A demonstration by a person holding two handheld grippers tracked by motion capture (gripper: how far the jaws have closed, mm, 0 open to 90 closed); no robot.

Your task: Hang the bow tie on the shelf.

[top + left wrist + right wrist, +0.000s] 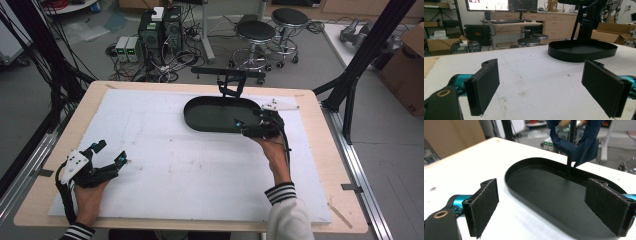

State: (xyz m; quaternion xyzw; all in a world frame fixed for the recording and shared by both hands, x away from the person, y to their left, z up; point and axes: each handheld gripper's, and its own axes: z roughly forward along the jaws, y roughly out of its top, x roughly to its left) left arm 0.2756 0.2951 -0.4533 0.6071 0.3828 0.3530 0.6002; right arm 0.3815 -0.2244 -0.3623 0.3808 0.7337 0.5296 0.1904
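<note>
A wooden table (320, 165) carries a white foam sheet (190, 165) that covers most of its top, and on that sheet, toward 1 o'clock from the sheet's middle, lies a black oval tray (212, 115) with a low upright rim. The tray holds nothing that can be seen. A thin black stand (231, 80) rises just beyond the tray's far edge at 12 o'clock; in the right gripper view a dark blue cloth (584, 142) hangs from its post above the tray's far rim. The right gripper (248, 127), held in the person's right hand (272, 150), sits at the tray's near right edge, at about 4 o'clock of the tray, with its jaws spread wide; in the right gripper view one padded jaw stands over the white sheet outside the rim and the other reaches over the tray's floor, so the rim (524, 202) passes between them without being pinched. The left gripper (111, 152) rests low on the sheet at about 8 o'clock of the table, well apart from the tray, in the person's left hand (90, 192). Its jaws are also spread wide and hold nothing; in the left gripper view the bare, faintly stained sheet lies between them and the tray shows farther off at 1 o'clock. Both sleeves are striped at the cuff (281, 192). Beyond the table stand two round stools (267, 32) and computer cases (160, 30) on the floor.
</note>
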